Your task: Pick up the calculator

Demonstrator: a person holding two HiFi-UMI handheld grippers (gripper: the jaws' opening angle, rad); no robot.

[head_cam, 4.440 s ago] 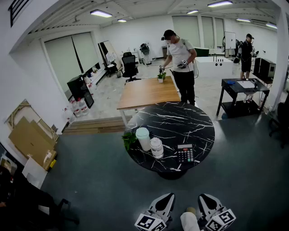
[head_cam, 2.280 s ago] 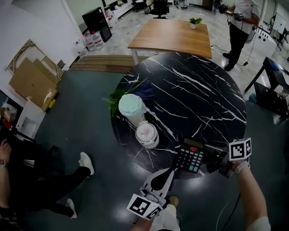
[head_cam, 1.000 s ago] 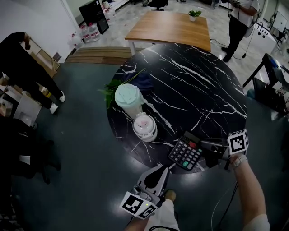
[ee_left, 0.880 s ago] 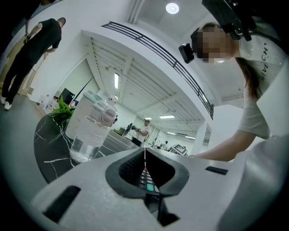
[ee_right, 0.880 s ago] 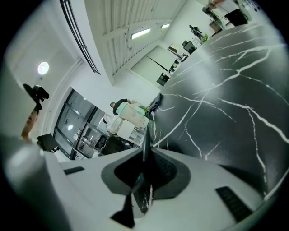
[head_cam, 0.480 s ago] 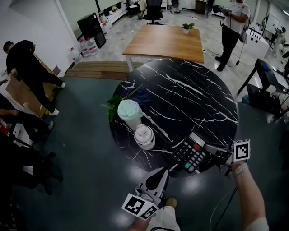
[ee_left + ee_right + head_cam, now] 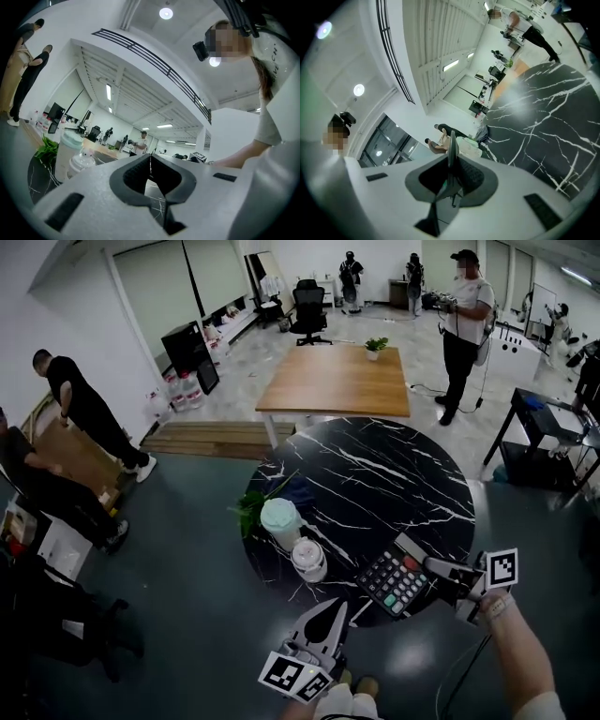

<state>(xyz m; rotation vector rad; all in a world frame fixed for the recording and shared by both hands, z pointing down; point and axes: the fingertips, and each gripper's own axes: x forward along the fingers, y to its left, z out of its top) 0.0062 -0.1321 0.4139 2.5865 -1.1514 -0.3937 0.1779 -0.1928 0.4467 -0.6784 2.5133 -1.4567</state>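
Right gripper [image 7: 429, 566] clamped on one edge of the calculator [image 7: 394, 582] above the desk [image 7: 375, 474]; left gripper [image 7: 336, 607] closed, empty. Risk: the narrow edge grip lets the calculator pivot and slip.

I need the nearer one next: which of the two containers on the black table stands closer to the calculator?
The shorter white jar, not the taller mint-lidded cup beyond it; the jar stands nearer the calculator.

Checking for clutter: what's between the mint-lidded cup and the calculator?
A small white jar stands between the mint-lidded cup and the calculator, seen in the head view.
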